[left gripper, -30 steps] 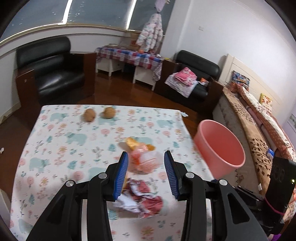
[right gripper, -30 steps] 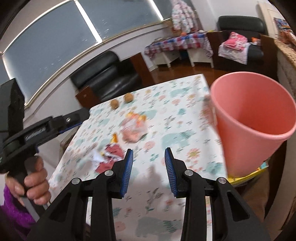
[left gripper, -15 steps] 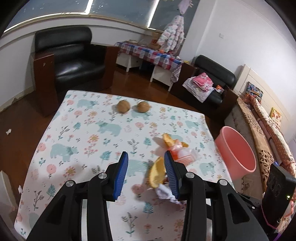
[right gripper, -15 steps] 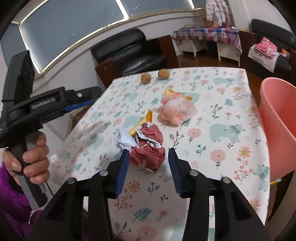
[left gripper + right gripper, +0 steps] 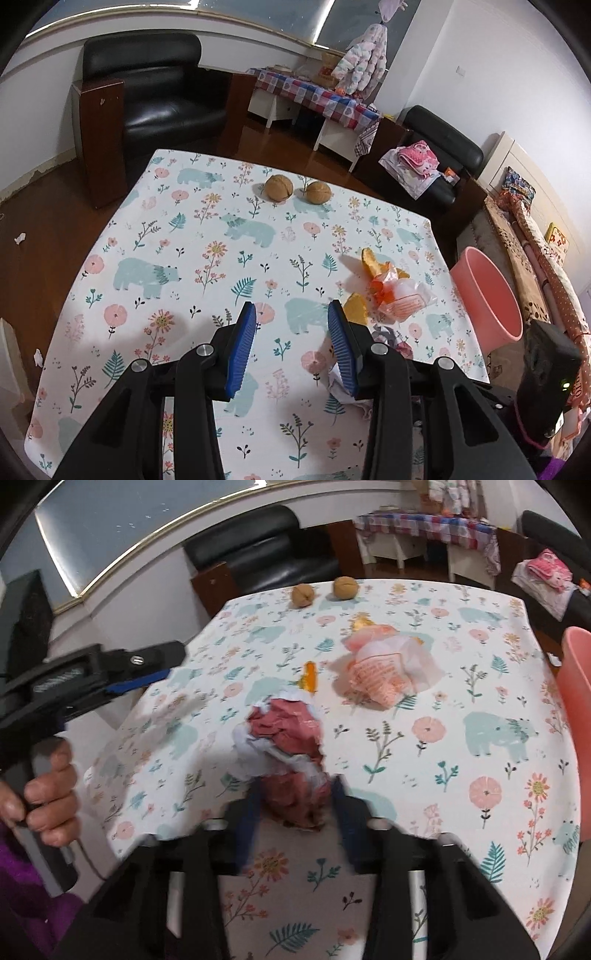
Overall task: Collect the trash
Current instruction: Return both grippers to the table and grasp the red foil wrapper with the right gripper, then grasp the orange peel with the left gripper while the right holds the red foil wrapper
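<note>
Now the right gripper point(image 5: 295, 794) closes around the red-and-white wad point(image 5: 284, 746), its long axis running away.

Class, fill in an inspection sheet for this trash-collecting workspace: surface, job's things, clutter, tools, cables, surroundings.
Surface: table under a floral cloth.
Job's things: red paper wad, plastic bag, orange peel, pink bin beside the table.
Clutter: two walnuts.
Tools: left tool open over bare cloth; right tool closing, wad between its jaws.
Cables: one below the hand.
Surroundings: armchair, clothes, bedding.
</note>
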Action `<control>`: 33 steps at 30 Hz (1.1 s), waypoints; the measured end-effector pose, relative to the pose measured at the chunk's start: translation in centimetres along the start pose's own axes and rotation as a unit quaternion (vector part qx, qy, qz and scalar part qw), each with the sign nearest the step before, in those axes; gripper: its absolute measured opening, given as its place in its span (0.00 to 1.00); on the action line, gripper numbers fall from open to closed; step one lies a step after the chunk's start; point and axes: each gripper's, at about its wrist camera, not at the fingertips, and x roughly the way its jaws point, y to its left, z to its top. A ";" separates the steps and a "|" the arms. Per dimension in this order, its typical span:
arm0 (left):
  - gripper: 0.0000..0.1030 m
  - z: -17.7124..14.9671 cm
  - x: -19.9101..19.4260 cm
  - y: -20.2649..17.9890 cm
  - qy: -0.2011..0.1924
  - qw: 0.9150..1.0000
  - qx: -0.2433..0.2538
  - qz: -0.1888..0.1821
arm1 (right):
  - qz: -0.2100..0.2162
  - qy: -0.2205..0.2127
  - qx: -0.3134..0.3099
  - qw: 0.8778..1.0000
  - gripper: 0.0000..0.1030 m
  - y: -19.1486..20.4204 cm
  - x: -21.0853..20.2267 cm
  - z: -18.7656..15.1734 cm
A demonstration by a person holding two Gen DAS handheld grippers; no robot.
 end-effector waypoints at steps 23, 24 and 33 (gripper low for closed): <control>0.24 -2.6 6.6 -5.3 0.091 0.995 0.034 -0.004 | -0.011 -0.062 0.071 0.995 0.22 -5.7 -5.9 -2.4; 0.19 -2.6 6.8 -5.3 0.093 0.995 0.032 -0.003 | -0.010 -0.062 0.071 0.995 0.22 -5.7 -5.9 -2.5; 0.04 -2.3 5.3 -5.7 0.066 0.997 0.040 -0.008 | -0.005 -0.074 0.073 0.995 0.22 -6.2 -6.5 -2.8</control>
